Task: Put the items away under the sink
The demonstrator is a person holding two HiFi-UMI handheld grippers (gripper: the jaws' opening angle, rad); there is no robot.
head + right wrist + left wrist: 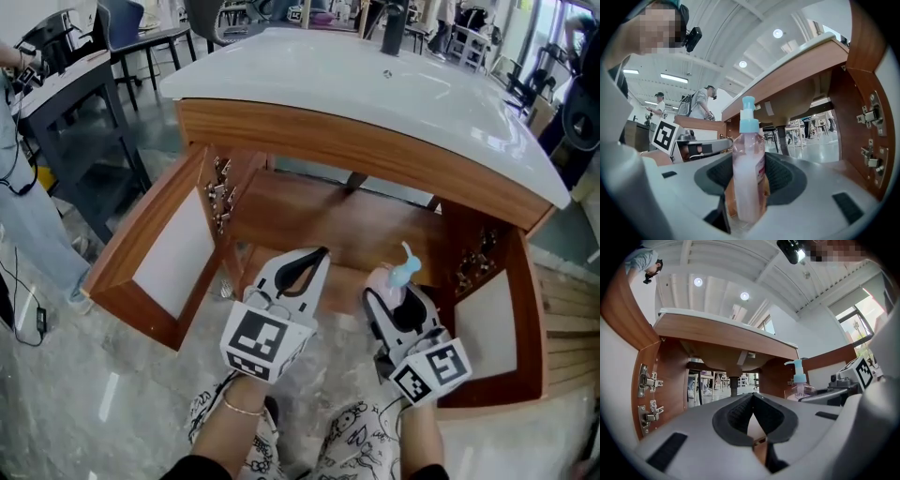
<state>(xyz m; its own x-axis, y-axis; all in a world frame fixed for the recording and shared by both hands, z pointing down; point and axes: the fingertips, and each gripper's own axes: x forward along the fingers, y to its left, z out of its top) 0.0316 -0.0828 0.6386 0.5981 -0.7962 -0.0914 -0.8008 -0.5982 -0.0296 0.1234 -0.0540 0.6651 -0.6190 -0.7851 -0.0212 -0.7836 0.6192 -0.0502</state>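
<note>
**Soap bottle held at the open cabinet**

The right tongs gripped the pump bottle across its lower body, holding it upright at the mouth of the open cabinet beneath the sink. The left tongs were closed and empty just beside it. The bottle looked like light, smooth plastic, likely slippery and slightly squashy. Its broad body seemed a safer hold than the thin pump head. The tongs hid its base, so whether it touched the cabinet floor was unclear.

White left tongs and right tongs, black-padded, with square-marker cubes; thin bracelet; doodle-print white trousers.
</note>
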